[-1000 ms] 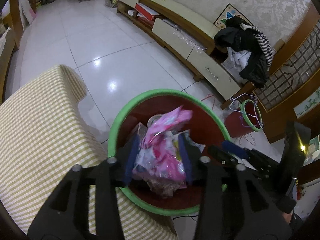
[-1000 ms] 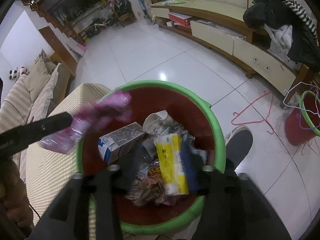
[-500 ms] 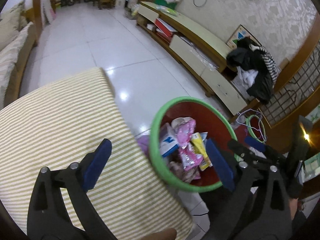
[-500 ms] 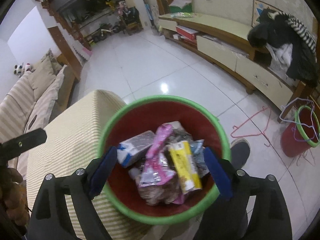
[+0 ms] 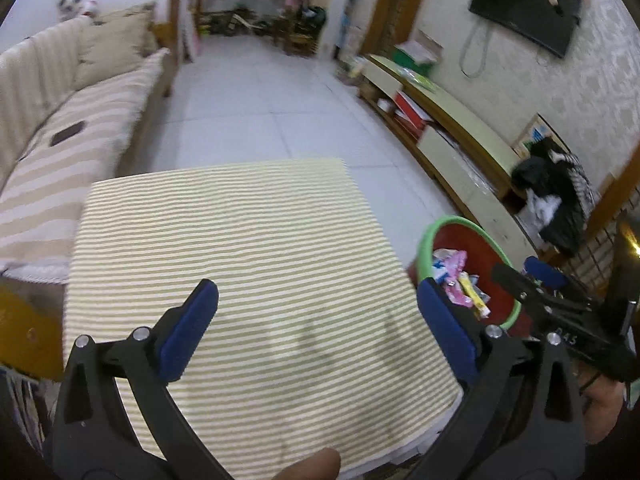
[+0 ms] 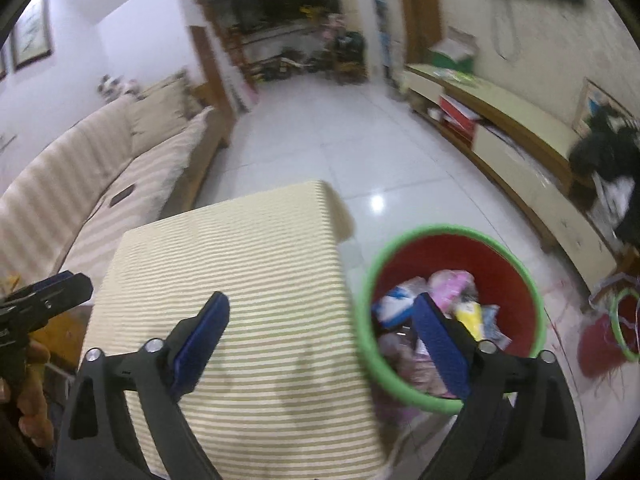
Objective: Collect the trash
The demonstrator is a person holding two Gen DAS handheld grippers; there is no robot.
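Note:
A red bin with a green rim (image 6: pixel 500 264) stands on the floor right of the table; it also shows in the left wrist view (image 5: pixel 472 240). It holds trash: a pink wrapper (image 6: pixel 452 284), a yellow packet (image 6: pixel 470 316) and a blue-and-white carton (image 6: pixel 394 300). My left gripper (image 5: pixel 318 328) is open and empty over the striped tablecloth (image 5: pixel 240 240). My right gripper (image 6: pixel 320 344) is open and empty, between the table's right edge and the bin. The tablecloth (image 6: pixel 240 260) carries no trash in either view.
A striped sofa (image 5: pixel 60 120) runs along the left. A low TV cabinet (image 5: pixel 452 132) with a pile of clothes (image 5: pixel 560 192) lines the right wall. A second small red bin with hangers (image 6: pixel 612 340) stands at the far right. White tiled floor (image 5: pixel 260 80) lies beyond the table.
Both grippers opened and dropped their trash into the bin: the left its pink wrapper, the right its yellow packet. Both then pulled back left, over the table.

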